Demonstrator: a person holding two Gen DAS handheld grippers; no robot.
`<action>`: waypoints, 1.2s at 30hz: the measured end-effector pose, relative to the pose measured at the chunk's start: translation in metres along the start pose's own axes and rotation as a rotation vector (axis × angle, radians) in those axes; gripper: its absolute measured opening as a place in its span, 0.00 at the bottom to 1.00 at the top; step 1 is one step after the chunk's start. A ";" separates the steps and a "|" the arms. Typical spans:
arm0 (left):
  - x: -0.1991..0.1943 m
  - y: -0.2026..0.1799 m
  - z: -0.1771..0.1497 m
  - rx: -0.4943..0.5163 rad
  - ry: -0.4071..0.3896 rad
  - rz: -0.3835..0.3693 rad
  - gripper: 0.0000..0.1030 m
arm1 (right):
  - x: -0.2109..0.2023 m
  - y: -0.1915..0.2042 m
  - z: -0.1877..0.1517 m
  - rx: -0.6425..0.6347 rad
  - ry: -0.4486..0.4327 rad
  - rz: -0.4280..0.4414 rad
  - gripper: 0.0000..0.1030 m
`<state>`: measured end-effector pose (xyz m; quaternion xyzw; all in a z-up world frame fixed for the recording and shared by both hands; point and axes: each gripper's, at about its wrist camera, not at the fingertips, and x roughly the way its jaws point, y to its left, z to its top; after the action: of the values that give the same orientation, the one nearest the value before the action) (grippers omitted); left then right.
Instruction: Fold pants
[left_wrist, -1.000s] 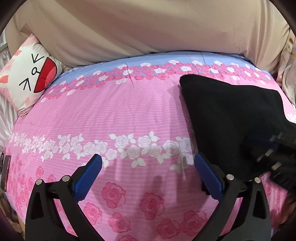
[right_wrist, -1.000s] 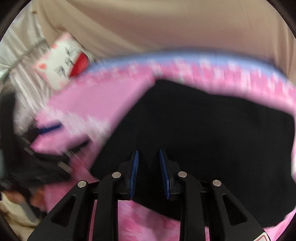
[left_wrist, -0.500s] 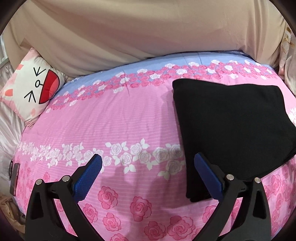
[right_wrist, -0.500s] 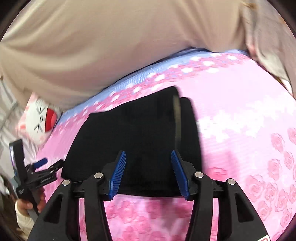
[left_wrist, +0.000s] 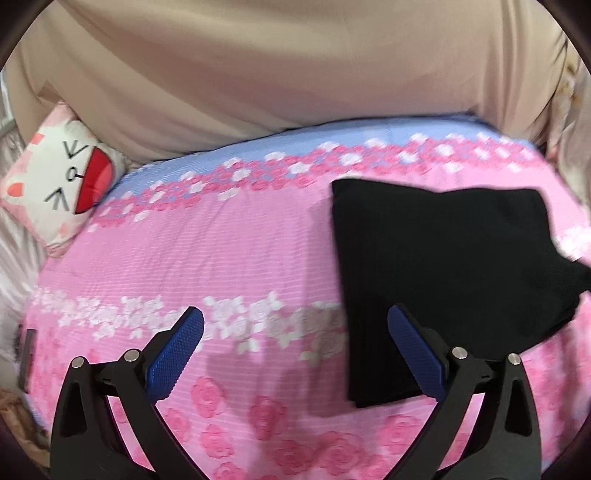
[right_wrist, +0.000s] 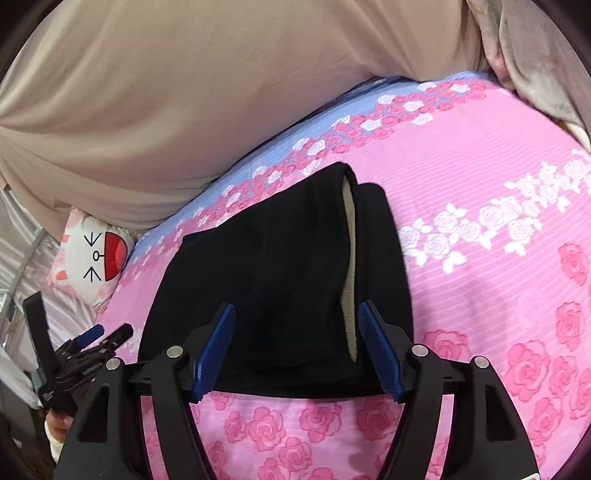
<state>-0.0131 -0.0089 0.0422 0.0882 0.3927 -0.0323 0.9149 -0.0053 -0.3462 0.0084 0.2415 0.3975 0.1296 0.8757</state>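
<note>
Black pants lie folded into a compact rectangle on the pink rose bedsheet; a pale lining strip shows along the fold's right side. My right gripper hovers over their near edge with jaws opening and no cloth pinched between the blue pads. In the left wrist view the pants lie to the right, and my left gripper stands open over bare sheet just left of them, its right finger in front of the pants' near corner. That gripper also shows at the lower left, held in a hand.
A cat-face cushion leans at the bed's far left corner. A beige cloth-covered headboard rises behind the bed. A grey blanket lies at the far right. A dark flat object rests at the bed's left edge.
My right gripper let go of the pants, drew back and swung right with its jaws widening. The pants settled flat. My left gripper rose a little and stayed open.
</note>
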 end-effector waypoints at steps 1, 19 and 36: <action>0.000 -0.002 0.002 -0.007 0.001 -0.038 0.95 | 0.003 0.000 0.000 -0.003 0.004 -0.012 0.69; 0.064 -0.003 -0.015 -0.194 0.211 -0.316 0.95 | -0.007 -0.014 0.001 -0.035 -0.055 -0.107 0.60; 0.063 -0.013 -0.009 -0.154 0.216 -0.317 0.95 | 0.021 0.019 -0.008 -0.107 0.021 -0.117 0.78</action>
<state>0.0220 -0.0197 -0.0109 -0.0420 0.4986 -0.1358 0.8551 0.0010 -0.3188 0.0006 0.1692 0.4124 0.1018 0.8893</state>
